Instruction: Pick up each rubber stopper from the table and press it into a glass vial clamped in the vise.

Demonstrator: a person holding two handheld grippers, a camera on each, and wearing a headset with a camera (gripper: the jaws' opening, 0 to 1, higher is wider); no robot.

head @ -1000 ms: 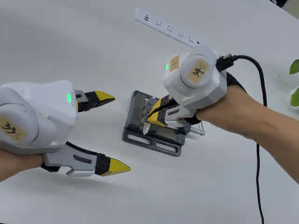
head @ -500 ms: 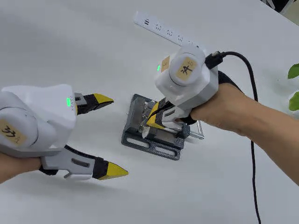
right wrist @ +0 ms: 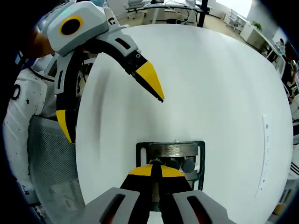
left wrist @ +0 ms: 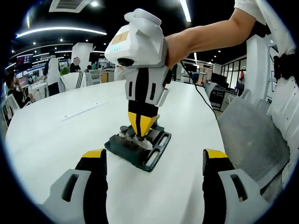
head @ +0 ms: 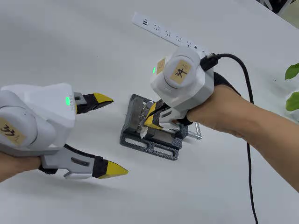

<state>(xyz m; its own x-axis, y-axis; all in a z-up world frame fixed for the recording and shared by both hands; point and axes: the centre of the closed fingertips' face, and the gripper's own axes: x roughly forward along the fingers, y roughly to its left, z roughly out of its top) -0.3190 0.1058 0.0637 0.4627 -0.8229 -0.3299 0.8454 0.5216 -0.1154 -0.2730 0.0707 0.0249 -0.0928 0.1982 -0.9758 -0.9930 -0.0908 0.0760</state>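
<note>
A dark grey vise stands mid-table and clamps a row of glass vials with dark rubber stoppers on top. My right gripper is shut, pointing down, and its yellow tips rest on the top of a vial in the vise. From its own view the shut right gripper sits just before two stoppered vials in the vise. My left gripper hangs wide open left of the vise with nothing between its jaws, and the left gripper faces the vise.
A white power strip lies at the table's far side. A black cable runs from the right gripper along the person's arm. Green leaves show at the right edge. A grey mesh chair stands beside the table.
The right gripper has shifted slightly left over the vise, still shut and pointing down. The left gripper has stayed open in about the same place.
</note>
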